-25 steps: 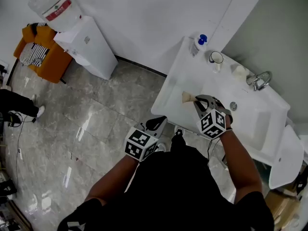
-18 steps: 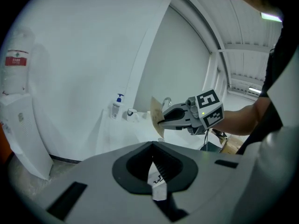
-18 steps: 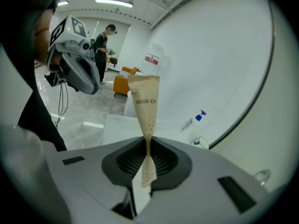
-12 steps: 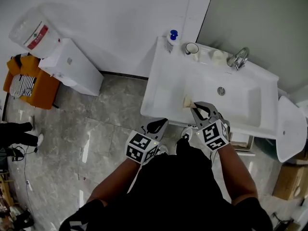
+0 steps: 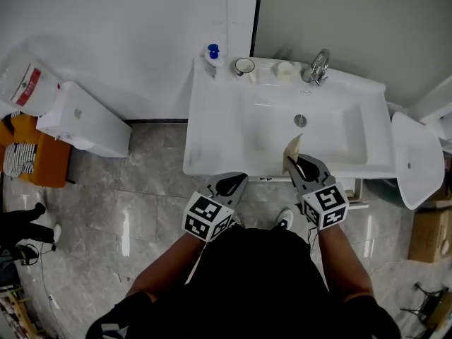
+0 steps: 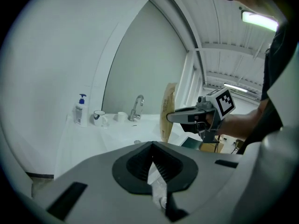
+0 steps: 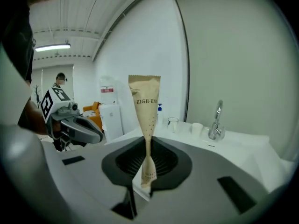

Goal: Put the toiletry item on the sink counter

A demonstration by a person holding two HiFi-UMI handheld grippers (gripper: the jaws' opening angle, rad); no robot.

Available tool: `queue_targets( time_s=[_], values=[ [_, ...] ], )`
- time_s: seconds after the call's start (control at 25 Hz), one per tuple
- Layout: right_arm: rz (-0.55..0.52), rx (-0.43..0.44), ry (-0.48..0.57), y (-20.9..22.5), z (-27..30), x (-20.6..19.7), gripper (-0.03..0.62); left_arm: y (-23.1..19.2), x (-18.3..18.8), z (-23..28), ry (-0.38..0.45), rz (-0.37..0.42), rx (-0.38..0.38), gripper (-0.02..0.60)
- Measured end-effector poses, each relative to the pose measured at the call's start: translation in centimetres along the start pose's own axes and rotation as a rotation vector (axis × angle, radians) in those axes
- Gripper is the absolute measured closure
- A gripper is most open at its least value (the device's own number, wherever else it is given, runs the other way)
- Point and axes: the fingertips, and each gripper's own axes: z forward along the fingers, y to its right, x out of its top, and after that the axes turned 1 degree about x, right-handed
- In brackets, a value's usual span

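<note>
Holding the little brown packet [image 7: 145, 111] tight around its thin middle, the right claw [image 7: 146, 164] has it standing straight up in the air. It is just over the front edge of the white counter [image 5: 212, 119], close to the bowl of the sink [image 5: 318, 129]. The left claw [image 6: 154, 164] is squeezed together with nothing in it and hangs in front of the counter's front edge, out of the way. The job now, I think, is to carry the packet to a flat bit of counter and not let it fall into the bowl. The wide flat part at the left end looks best. The back edge is busy with the soap bottle [image 5: 211, 58], the cup [image 5: 244, 66] and the tap [image 5: 319, 66]. The packet looks thin and floppy, so it will likely not stand up. Go down low, tip it onto its side, let it touch the counter, and only then open the claw slowly.
</note>
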Motion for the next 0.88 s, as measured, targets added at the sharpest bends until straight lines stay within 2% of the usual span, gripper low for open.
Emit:
queue_targets(
  time_s=[0.16, 0.4, 0.64, 0.88],
  values=[
    [0.089, -0.023, 0.031, 1.8, -2.4, -0.8, 0.565, 1.9, 0.9, 1.5, 0.009, 0.02, -0.037, 0.581],
    [0.148, -0.059, 0.037, 5.1, -5.6, -2.8, 0.565, 4.5, 1.3, 4.4, -0.005, 0.04, -0.06, 0.581],
    [0.137, -0.067, 0.005, 9.7, -9.2, -5.6, 0.565, 8.0, 1.0, 8.0, -0.024, 0.029, -0.044, 0.581],
    [0.106, -0.055, -0.064, 15.0, -12.8, -9.8, 0.565, 12.3, -0.3, 12.3, -0.048, -0.015, -0.012, 0.581]
  ],
)
